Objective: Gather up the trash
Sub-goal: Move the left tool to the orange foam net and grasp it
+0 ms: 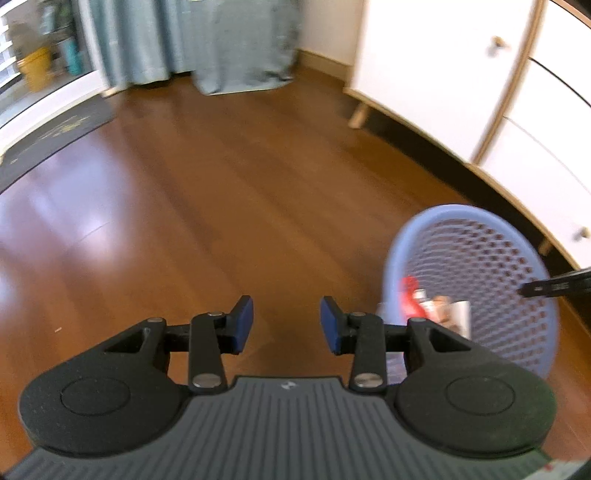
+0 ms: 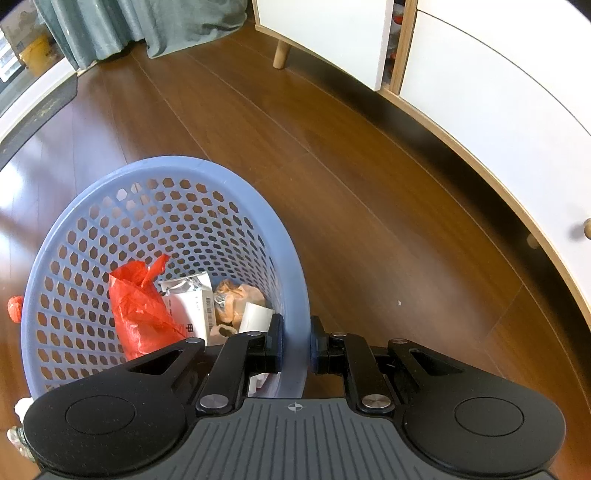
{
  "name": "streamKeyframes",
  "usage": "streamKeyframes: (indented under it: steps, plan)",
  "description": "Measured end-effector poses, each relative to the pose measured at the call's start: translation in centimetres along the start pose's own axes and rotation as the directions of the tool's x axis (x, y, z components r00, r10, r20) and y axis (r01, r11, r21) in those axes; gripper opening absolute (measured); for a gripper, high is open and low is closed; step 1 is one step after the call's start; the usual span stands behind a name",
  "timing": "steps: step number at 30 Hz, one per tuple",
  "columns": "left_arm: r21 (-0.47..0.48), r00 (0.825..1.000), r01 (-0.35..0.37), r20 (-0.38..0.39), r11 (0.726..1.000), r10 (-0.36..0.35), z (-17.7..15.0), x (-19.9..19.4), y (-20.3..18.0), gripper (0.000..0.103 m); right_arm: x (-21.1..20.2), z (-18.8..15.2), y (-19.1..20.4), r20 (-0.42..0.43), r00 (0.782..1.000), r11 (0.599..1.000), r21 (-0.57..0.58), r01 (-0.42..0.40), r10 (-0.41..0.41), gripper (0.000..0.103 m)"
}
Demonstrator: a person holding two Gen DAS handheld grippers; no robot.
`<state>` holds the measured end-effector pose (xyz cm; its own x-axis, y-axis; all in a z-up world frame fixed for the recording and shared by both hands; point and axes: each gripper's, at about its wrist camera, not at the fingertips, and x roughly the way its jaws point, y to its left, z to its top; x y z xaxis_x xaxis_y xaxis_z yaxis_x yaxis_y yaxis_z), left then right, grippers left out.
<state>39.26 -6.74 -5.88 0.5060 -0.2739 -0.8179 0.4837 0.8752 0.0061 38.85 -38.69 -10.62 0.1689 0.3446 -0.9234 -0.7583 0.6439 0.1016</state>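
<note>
Brown plank floor (image 2: 369, 184), glossy, with a white cabinet (image 2: 498, 110) on wooden legs running along the 1-to-3 o'clock edge and a teal curtain (image 2: 129, 26) at 11 o'clock in my right wrist view. Item one: blue perforated basket (image 2: 166, 221), tilted, mouth turned toward my right camera. Its rim sits between the jaws of my right gripper (image 2: 295, 345), which are pressed onto the plastic wall, one pad inside and one outside; I judge this grip is what keeps the basket tipped and open for loading. Contents, at 9 o'clock of those jaws: red plastic bag (image 2: 142, 306), white printed packet (image 2: 192, 306), crumpled tan wrapper (image 2: 236, 295), white paper piece (image 2: 256, 317). Item two: small red scrap (image 2: 15, 308) on the floor just outside the basket wall, 9 o'clock; pale scraps (image 2: 20, 410) near 8 o'clock, too cropped to identify. Item three: my left gripper (image 1: 287, 323), jaws spread apart with nothing between them, only bare floor beyond. From its camera the basket lies at 3 o'clock, beside the right-hand pad, apart from it. I judge the left is free to fetch the next piece of trash.
</note>
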Motion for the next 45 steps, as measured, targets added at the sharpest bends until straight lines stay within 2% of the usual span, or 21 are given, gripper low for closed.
streamKeyframes:
  steps: [7, 13, 18, 22, 25, 31, 36, 45]
  plan:
    - [-0.1, 0.993, -0.115, -0.008, 0.988, 0.114, -2.3, -2.1, 7.0, 0.036, 0.1, 0.0, -0.1, 0.001, 1.0, 1.0, 0.001, 0.008, -0.008, 0.01]
    - [-0.128, 0.98, -0.199, -0.044, 0.972, 0.195, -5.1, -2.5, 11.7, 0.039, 0.2, 0.0, 0.1, 0.002, 1.0, 1.0, 0.004, 0.015, -0.015, 0.01]
    - [-0.144, 0.974, -0.219, -0.082, 0.965, 0.209, -7.7, -1.3, 14.7, 0.042, 0.0, -0.1, 0.6, 0.003, 1.0, 1.0, -0.009, 0.02, -0.02, 0.01]
    - [-0.193, 0.974, -0.221, -0.092, 0.956, 0.206, -9.7, 0.0, 16.8, 0.043, 0.0, 0.0, 0.6, 0.001, 1.0, 1.0, -0.015, 0.019, -0.019, 0.01]
    - [-0.237, 0.976, -0.211, -0.107, 0.948, 0.191, -10.8, 1.9, 17.7, 0.046, -0.1, 0.1, 0.7, -0.002, 1.0, 1.0, -0.013, 0.024, -0.024, 0.01]
    - [-0.26, 0.97, -0.228, -0.149, 0.938, 0.194, -11.7, 6.0, 18.7, 0.046, 0.1, 0.6, 1.6, -0.006, 1.0, 1.0, 0.004, 0.012, -0.012, 0.01]
    - [-0.275, 0.967, -0.235, -0.159, 0.932, 0.198, -12.1, 8.2, 19.6, 0.046, 1.1, 1.9, 4.1, -0.015, 1.0, 0.999, -0.035, -0.021, 0.02, 0.01]
    - [-0.303, 0.96, -0.259, -0.186, 0.917, 0.21, -12.3, 11.4, 21.8, 0.05, 2.8, 4.8, 9.3, 0.0, 0.998, 0.981, -0.186, -0.058, 0.059, 0.011]
